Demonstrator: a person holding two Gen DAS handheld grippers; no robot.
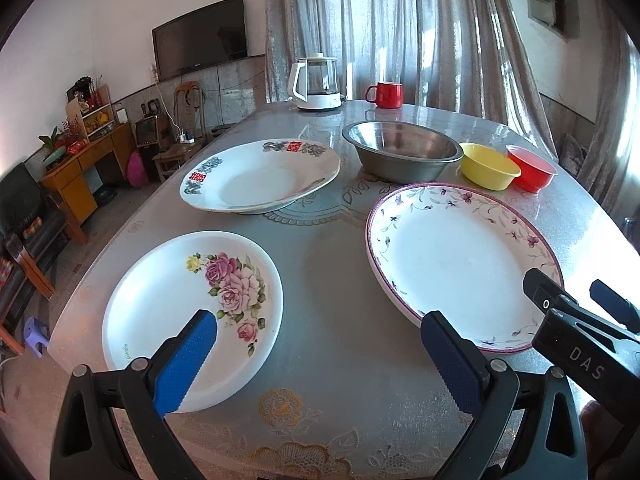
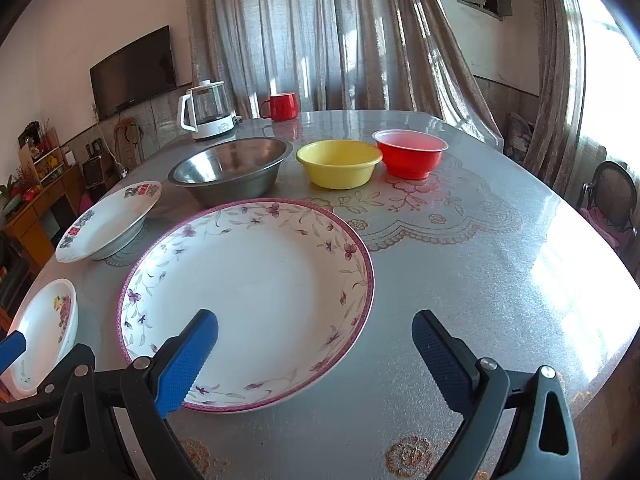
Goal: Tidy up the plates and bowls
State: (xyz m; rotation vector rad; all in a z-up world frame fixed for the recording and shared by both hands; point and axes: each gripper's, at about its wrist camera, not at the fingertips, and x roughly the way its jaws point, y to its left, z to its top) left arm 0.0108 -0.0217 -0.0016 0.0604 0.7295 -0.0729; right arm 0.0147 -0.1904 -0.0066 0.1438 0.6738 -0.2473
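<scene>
Currently, left to right, rose plate, red-character plate, purple-rimmed plate, steel bowl, yellow bowl and red bowl are spread on the table, nothing seen inside. Left gripper and right gripper are held with fingers spread, nothing gripped.
</scene>
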